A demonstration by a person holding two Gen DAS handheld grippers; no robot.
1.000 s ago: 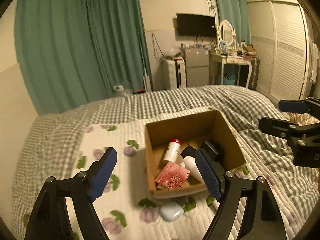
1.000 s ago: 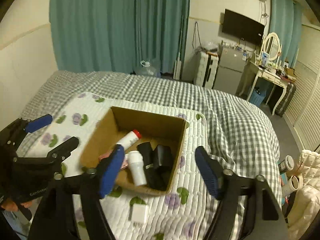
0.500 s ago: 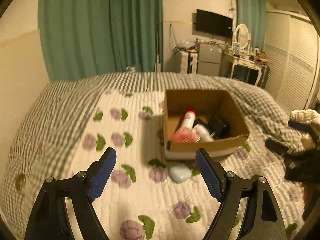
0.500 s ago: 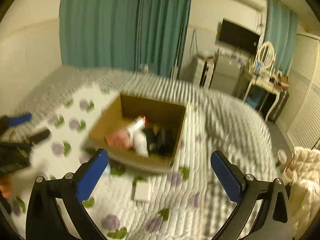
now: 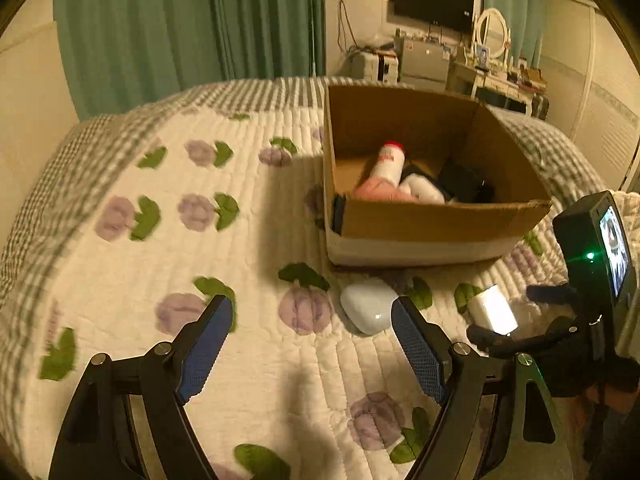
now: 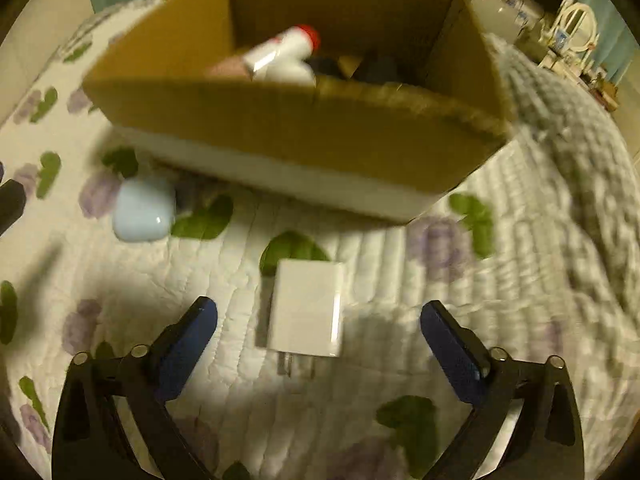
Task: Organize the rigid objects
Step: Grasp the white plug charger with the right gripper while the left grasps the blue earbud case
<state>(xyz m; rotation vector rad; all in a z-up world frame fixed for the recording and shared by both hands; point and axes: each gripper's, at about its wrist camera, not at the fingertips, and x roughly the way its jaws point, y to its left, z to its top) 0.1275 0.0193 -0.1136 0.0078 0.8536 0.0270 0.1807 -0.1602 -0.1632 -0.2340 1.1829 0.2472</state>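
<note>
A cardboard box [image 5: 436, 228] [image 6: 288, 120] sits on the quilted bed and holds a white red-capped bottle [image 5: 390, 162], a pink item and dark items. A pale blue earbud case [image 5: 366, 307] [image 6: 142, 214] lies in front of it, just ahead of my open left gripper [image 5: 310, 344]. A white plug charger [image 6: 307, 308] [image 5: 492, 310] lies between the fingers of my open right gripper [image 6: 318, 344], prongs toward me. The right gripper also shows at the right of the left wrist view [image 5: 560, 320].
The floral quilt [image 5: 160, 240] covers the bed over a grey checked blanket [image 6: 568, 128]. Teal curtains, a TV, a fridge and a dressing table stand beyond the bed.
Both grippers have dropped low toward the bed and closer to the box. The right gripper now frames the white charger; the left now faces the earbud case.
</note>
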